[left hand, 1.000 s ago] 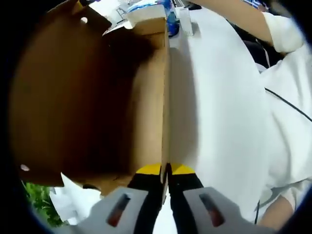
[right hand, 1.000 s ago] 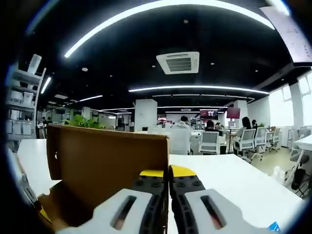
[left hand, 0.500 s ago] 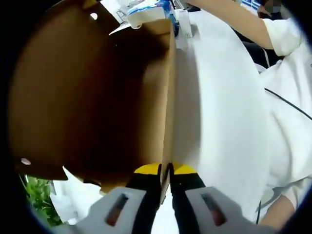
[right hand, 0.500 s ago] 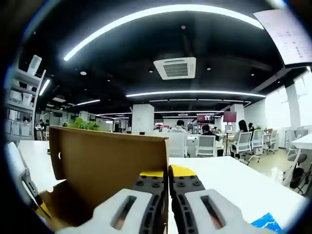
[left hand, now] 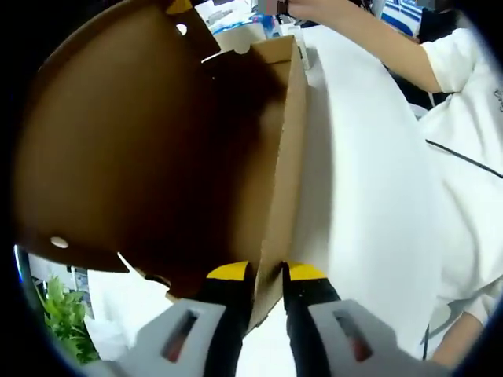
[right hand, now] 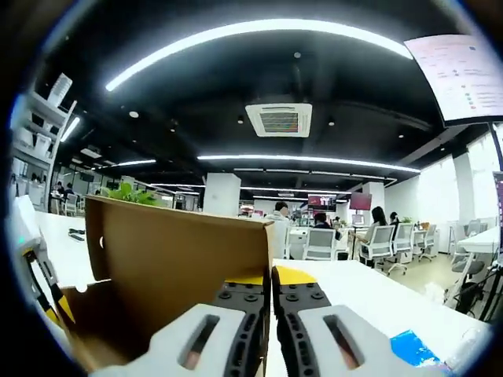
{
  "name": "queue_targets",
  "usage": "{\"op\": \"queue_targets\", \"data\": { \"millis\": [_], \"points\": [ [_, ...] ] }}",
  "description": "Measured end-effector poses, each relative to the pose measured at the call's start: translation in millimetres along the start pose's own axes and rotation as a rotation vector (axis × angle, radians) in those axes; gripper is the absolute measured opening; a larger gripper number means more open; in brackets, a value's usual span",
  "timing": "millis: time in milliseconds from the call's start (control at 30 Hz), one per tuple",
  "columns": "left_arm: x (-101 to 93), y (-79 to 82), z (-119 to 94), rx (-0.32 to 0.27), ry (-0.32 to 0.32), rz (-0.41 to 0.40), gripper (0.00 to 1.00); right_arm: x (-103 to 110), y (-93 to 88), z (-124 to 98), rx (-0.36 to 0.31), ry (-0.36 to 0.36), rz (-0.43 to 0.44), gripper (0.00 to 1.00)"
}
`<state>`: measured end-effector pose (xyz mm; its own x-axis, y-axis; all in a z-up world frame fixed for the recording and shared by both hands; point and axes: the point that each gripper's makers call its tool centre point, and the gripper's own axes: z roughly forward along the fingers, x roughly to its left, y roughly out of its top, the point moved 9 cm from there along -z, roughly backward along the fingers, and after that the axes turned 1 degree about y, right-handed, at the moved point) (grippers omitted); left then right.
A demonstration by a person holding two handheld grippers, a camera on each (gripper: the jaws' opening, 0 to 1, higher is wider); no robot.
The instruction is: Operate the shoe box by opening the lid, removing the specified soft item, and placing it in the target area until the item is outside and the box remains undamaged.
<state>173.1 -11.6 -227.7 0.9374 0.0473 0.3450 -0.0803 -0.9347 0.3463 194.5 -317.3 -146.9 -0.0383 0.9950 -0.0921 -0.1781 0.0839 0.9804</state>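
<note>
We can read no text, brand or number anywhere. A wall screen (right hand: 470, 72) high in the right gripper view carries rows of small print, too blurred for us to make out. The blue-and-white packages (left hand: 253, 25) beyond the shoe box (left hand: 149, 149) bear markings, likewise illegible.

The plain brown cardboard shoe box (left hand: 157, 149) is darker brown inside. The left gripper (left hand: 267, 287) has black jaws with yellow tips and light grey bodies, as does the right gripper (right hand: 271, 294). The smooth white table top (left hand: 369, 196) carries a small bright blue flat item (right hand: 413, 347).
</note>
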Motion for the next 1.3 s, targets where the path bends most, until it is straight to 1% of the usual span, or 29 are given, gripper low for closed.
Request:
{"op": "queue_targets", "data": {
  "millis": [67,100,133,167,200,267,300,367,467,567,600,667,767,800,867,933,967,1000,1033,1067,1167,1200,1267,1300],
  "points": [
    [-0.6,-0.3,-0.2,-0.021,0.007,0.009,0.17,-0.6,-0.2,-1.9,-0.009,-0.003,-0.004,0.00],
    [-0.5,-0.4,-0.6,-0.030,0.015,0.000,0.18,-1.0,-1.3,-2.0,-0.013,-0.001,-0.002,0.00],
    [1.9,0.3,-2.0,-0.062,0.070,0.014,0.19,-1.7,-2.8,-3.2,-0.027,-0.008,-0.009,0.00],
    [2.5,1.2,-3.2,-0.083,0.108,0.057,0.20,-2.0,-3.3,-4.5,-0.032,-0.017,-0.011,0.00],
    [1.5,0.2,-3.3,-0.099,0.132,0.083,0.21,-2.4,-3.5,-5.7,-0.034,-0.018,-0.019,0.00],
    [-1.7,-3.7,-2.4,-0.108,0.160,0.063,0.22,-3.6,-3.4,-7.3,-0.039,-0.024,-0.017,0.00],
    [-2.8,-3.7,-2.0,-0.120,0.179,0.080,0.22,-3.2,-3.3,-7.6,-0.040,-0.020,-0.022,0.00],
    [-3.6,-4.9,-2.4,-0.133,0.189,0.083,0.24,-2.5,-3.9,-10.6,-0.045,-0.014,-0.026,0.00],
    [-2.7,-5.8,-2.9,-0.157,0.205,0.064,0.25,-2.5,-6.0,-13.5,-0.058,-0.012,-0.024,0.00],
    [-3.4,-7.0,-3.5,-0.171,0.213,0.060,0.25,-0.8,-6.2,-13.6,-0.064,-0.021,-0.045,0.00],
    [-4.0,-7.2,-4.3,-0.180,0.214,0.059,0.25,-0.5,-5.8,-13.8,-0.063,-0.021,-0.049,0.00],
    [-5.6,-7.5,-7.0,-0.216,0.198,0.033,0.25,-0.3,-5.8,-14.1,-0.061,-0.020,-0.051,0.00],
    [-5.7,-10.2,-12.3,-0.215,0.203,0.033,0.23,-0.2,-6.5,-16.2,-0.067,-0.026,-0.060,0.00],
    [-5.1,-10.0,-16.4,-0.222,0.220,0.032,0.23,1.2,-7.7,-16.9,-0.076,-0.025,-0.071,0.00],
    [-4.8,-11.0,-20.8,-0.225,0.225,0.011,0.23,1.6,-9.0,-17.0,-0.078,-0.025,-0.071,0.00],
    [-4.1,-11.7,-22.2,-0.263,0.247,-0.006,0.23,1.4,-8.4,-18.5,-0.081,-0.030,-0.062,0.00],
    [-4.7,-13.0,-20.9,-0.264,0.253,-0.002,0.23,1.3,-8.7,-19.8,-0.081,-0.036,-0.061,0.00],
    [-4.8,-13.2,-19.7,-0.267,0.305,0.033,0.23,1.6,-9.7,-20.5,-0.087,-0.035,-0.059,0.00],
    [-7.1,-13.9,-18.2,-0.263,0.323,0.044,0.24,1.4,-10.3,-20.5,-0.088,-0.033,-0.059,0.00],
    [-9.8,-14.6,-17.2,-0.269,0.321,0.051,0.24,1.1,-10.7,-21.0,-0.092,-0.032,-0.057,0.00],
    [-11.4,-16.4,-18.3,-0.327,0.341,0.002,0.25,1.6,-10.8,-23.2,-0.091,-0.026,-0.053,0.00],
    [-12.6,-16.6,-19.0,-0.333,0.345,-0.001,0.25,2.3,-11.5,-25.1,-0.094,-0.027,-0.052,0.00],
    [-13.8,-16.7,-20.2,-0.339,0.379,-0.006,0.27,2.3,-14.5,-27.2,-0.097,-0.020,-0.051,0.00],
    [-14.6,-16.7,-19.8,-0.346,0.409,0.007,0.30,2.3,-15.2,-28.1,-0.098,-0.017,-0.045,0.00]
  ]
}}
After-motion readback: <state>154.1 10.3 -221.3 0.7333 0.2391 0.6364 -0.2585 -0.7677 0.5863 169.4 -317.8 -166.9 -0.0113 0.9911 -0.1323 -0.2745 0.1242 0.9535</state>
